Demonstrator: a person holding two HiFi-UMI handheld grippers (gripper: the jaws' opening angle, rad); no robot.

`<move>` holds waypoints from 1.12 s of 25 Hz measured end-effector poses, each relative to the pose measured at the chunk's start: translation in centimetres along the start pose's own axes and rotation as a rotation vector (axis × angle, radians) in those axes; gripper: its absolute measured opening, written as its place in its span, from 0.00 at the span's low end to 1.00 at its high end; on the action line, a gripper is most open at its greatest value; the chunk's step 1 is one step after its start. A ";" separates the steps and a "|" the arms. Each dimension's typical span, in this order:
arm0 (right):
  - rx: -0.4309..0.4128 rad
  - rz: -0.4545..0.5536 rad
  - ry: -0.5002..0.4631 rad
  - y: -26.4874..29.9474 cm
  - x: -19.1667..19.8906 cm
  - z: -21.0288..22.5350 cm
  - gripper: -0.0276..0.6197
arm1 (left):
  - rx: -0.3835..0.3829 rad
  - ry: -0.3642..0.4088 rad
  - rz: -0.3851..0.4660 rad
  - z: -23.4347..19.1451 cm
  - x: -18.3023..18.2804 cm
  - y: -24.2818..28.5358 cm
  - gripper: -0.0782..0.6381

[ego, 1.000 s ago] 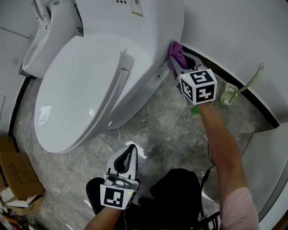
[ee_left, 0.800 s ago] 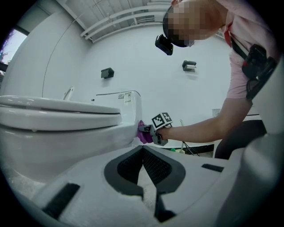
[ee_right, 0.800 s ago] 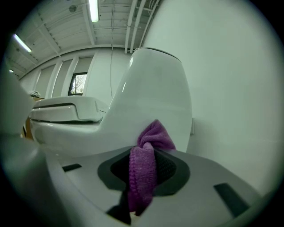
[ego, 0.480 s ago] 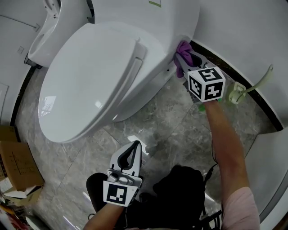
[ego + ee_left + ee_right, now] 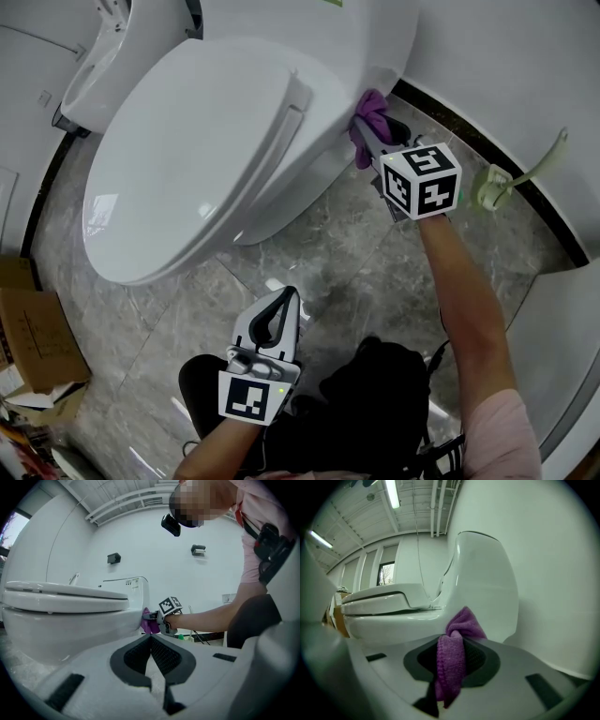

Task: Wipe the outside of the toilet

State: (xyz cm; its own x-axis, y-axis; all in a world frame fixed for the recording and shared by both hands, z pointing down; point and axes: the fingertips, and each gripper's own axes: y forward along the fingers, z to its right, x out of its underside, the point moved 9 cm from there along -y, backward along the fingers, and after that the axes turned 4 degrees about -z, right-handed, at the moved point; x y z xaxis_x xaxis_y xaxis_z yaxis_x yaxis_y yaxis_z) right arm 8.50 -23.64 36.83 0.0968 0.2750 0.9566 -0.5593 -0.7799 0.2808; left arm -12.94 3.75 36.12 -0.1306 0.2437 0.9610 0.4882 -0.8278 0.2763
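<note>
Reach defines your right side: the bare forearm runs from the lower right of the head view up to the upper middle, and the right gripper [image 5: 372,141] ends against the side of the glossy white ceramic toilet [image 5: 216,141], near the hinge end of its closed lid. Its jaws are clamped tight on a bunched purple microfibre cloth [image 5: 367,114], and the wad of cloth past the tips touches the toilet's side wall.

Your left gripper [image 5: 286,298] hangs low at the bottom centre, pointing up the frame over the grey marble-look floor tiles [image 5: 375,272], well apart from the bowl. Its jaws meet, with nothing between them.

The left gripper view gives you the side profile the head view lacks: lid down flat, cloth pressed to the bowl just under the seat line at centre frame. The right gripper view alone shows the cloth running as a folded strip down between the jaws, its knot bulging against the toilet's tall rear body. Only the head view shows the pale green long-handled tool [image 5: 497,186] by the wall base at right and the brown cardboard box [image 5: 28,342] at the left edge.
</note>
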 end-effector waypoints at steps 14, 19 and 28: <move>-0.080 -0.011 0.015 -1.0 0.2 -4.7 0.17 | -0.017 -0.007 0.016 -0.2 0.4 -1.9 0.11; -0.107 -0.010 0.031 -1.4 0.3 -6.1 0.17 | -0.019 -0.003 0.009 -0.1 0.7 -2.7 0.11; -0.158 -0.012 0.031 -1.7 0.7 -9.1 0.17 | -0.028 -0.012 0.012 -0.5 1.4 -3.5 0.11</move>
State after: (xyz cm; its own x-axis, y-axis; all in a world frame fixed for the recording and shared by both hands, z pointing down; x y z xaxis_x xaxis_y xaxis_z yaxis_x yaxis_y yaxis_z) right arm 1.98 -17.03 36.34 0.0801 0.3029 0.9497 -0.6813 -0.6788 0.2739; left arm -15.32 6.75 36.51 -0.1148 0.2397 0.9640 0.4650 -0.8446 0.2654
